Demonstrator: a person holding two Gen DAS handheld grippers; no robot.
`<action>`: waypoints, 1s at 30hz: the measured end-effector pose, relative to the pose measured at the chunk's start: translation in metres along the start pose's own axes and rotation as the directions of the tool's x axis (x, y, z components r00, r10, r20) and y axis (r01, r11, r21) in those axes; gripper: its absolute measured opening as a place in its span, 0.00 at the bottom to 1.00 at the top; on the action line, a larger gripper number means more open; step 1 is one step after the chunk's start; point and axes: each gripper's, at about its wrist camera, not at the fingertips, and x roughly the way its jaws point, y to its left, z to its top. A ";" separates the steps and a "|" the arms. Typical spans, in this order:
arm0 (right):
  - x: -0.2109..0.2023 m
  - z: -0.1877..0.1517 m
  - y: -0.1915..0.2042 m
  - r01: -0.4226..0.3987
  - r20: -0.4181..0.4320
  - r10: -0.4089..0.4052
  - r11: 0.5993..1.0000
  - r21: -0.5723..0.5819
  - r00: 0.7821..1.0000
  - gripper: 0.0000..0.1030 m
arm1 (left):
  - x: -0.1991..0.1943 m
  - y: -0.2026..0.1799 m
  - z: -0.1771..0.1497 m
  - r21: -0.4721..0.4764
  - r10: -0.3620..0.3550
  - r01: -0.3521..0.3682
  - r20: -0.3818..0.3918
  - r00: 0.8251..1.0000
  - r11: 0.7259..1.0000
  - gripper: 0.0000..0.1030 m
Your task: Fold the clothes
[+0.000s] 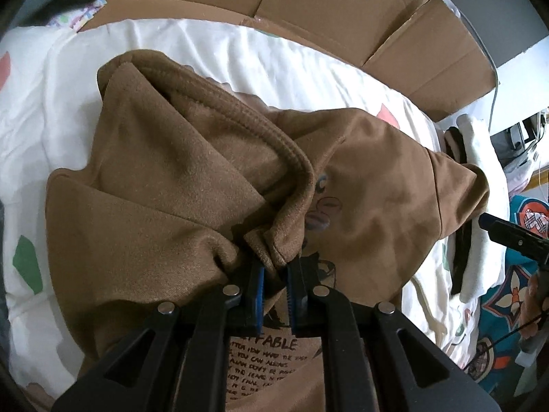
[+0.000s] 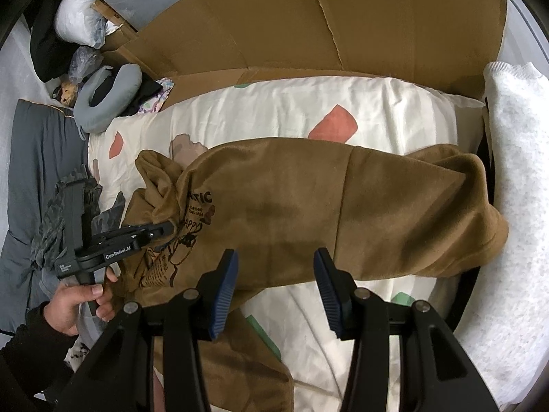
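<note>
A brown printed sweatshirt [image 1: 164,185] lies partly folded on a white patterned bedsheet [image 1: 44,116]. My left gripper [image 1: 274,274] is shut on a bunched hem of the sweatshirt, lifting the fold over the printed front. In the right wrist view the same sweatshirt [image 2: 308,206] stretches across the sheet [image 2: 360,116], and the left gripper [image 2: 161,231] pinches its left edge, held by a person's hand [image 2: 82,298]. My right gripper [image 2: 276,274] hangs open just above the sweatshirt's near edge, with nothing between its fingers. The right gripper's tip [image 1: 507,233] shows at the right edge of the left wrist view.
Flattened cardboard [image 2: 308,27] lines the far side of the bed. A white fleece garment [image 2: 514,189] lies at the right. A grey neck pillow [image 2: 103,96], a grey quilt [image 2: 37,171] and bags sit at the left. A teal patterned cloth [image 1: 507,309] lies right of the sheet.
</note>
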 end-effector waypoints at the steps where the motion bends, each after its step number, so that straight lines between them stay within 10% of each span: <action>1: 0.000 -0.001 0.000 0.000 -0.001 0.000 1.000 0.000 1.000 0.42 | -0.002 0.000 0.000 -0.005 -0.007 0.007 -0.004 1.000 1.000 0.11; 4: 0.001 -0.002 0.000 -0.001 -0.003 0.001 1.000 -0.001 1.000 0.42 | -0.012 0.003 -0.001 -0.024 -0.033 0.033 0.004 0.999 0.999 0.19; 8: 0.001 -0.004 0.001 -0.002 -0.002 0.002 1.000 -0.001 1.000 0.42 | -0.024 0.003 -0.005 -0.036 -0.072 0.073 0.024 0.997 0.997 0.57; 15: 0.000 -0.006 0.001 0.001 0.001 -0.001 1.000 -0.005 1.000 0.42 | -0.051 -0.001 -0.016 -0.015 -0.100 0.100 0.047 0.994 0.995 0.58; 30: -0.001 -0.011 0.000 0.006 -0.001 -0.006 1.000 -0.008 1.000 0.42 | -0.112 0.093 -0.007 -0.126 0.096 -0.074 0.178 0.979 0.989 0.58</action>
